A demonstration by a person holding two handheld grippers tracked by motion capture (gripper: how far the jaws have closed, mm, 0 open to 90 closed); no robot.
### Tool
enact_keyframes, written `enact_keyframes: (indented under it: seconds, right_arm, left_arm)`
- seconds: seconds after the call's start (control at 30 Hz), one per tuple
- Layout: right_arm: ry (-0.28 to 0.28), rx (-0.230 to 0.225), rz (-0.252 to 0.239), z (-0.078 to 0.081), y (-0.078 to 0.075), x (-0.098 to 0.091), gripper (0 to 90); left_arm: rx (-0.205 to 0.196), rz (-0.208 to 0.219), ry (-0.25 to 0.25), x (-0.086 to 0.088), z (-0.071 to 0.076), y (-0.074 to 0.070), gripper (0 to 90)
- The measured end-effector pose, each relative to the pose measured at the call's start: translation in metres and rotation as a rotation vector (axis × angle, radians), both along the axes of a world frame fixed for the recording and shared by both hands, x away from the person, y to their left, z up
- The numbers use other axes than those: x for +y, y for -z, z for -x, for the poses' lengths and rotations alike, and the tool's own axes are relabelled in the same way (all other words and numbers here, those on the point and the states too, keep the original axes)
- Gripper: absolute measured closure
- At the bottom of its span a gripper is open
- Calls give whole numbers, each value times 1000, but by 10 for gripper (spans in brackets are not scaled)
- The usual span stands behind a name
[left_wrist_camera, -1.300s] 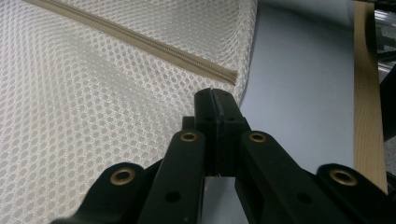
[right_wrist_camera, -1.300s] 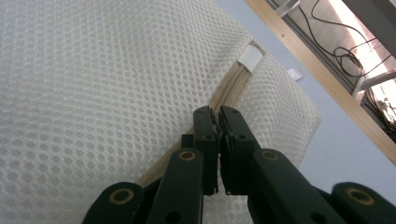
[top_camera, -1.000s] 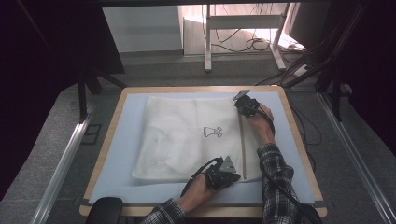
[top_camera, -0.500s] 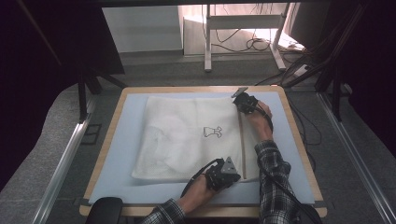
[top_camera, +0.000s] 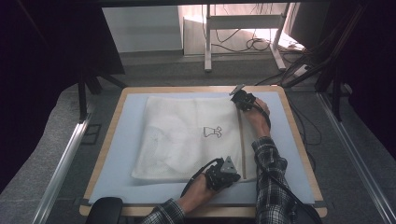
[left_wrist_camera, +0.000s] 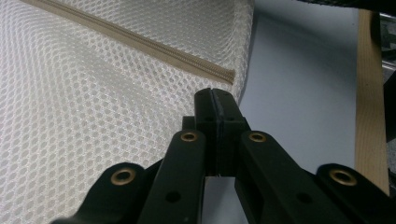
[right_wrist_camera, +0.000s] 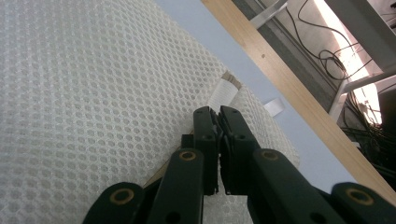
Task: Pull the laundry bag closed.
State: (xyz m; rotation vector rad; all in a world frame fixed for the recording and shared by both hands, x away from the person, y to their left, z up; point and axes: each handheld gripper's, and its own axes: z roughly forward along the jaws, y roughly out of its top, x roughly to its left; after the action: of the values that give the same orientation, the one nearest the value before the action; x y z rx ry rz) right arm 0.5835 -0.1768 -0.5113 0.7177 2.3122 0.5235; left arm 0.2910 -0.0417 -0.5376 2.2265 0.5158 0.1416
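A white mesh laundry bag (top_camera: 189, 137) with a tan zipper (top_camera: 241, 142) lies flat on the pale blue mat (top_camera: 119, 154) of the wooden-edged table (top_camera: 299, 135), its zipper side toward the right edge. The left gripper (top_camera: 232, 175) is at the bag's near right corner, jaws closed together at the mesh edge just past the zipper's end. The right gripper (top_camera: 236, 99) sits at the far right corner, jaws likewise pressed together at the zipper's other end; whether either pinches fabric I cannot tell.

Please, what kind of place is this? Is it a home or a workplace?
Probably a lab or workshop set up for recording, not a home. A wood-edged table with a blue mat stands on grey carpet, loose cables lie on the floor behind, and metal rails run along both sides.
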Motion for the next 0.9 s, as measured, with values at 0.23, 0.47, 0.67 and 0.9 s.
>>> enact_keyframes:
  seconds: [0.23, 0.47, 0.67, 0.9]
  right_arm:
    - [8, -2, -4, -4, 1, 2, 854]
    - [28, 3, -4, -7, 1, 3, 844]
    - [44, 16, -17, -8, 1, 3, 838]
    - [80, 29, -27, -7, 0, 6, 826]
  left_arm:
    - [2, 1, 1, 0, 0, 0, 900]
    - [6, -3, 7, 1, -1, 0, 900]
    - [6, 4, 9, 1, -2, 0, 900]
    - [3, 8, 10, 1, -1, 1, 900]
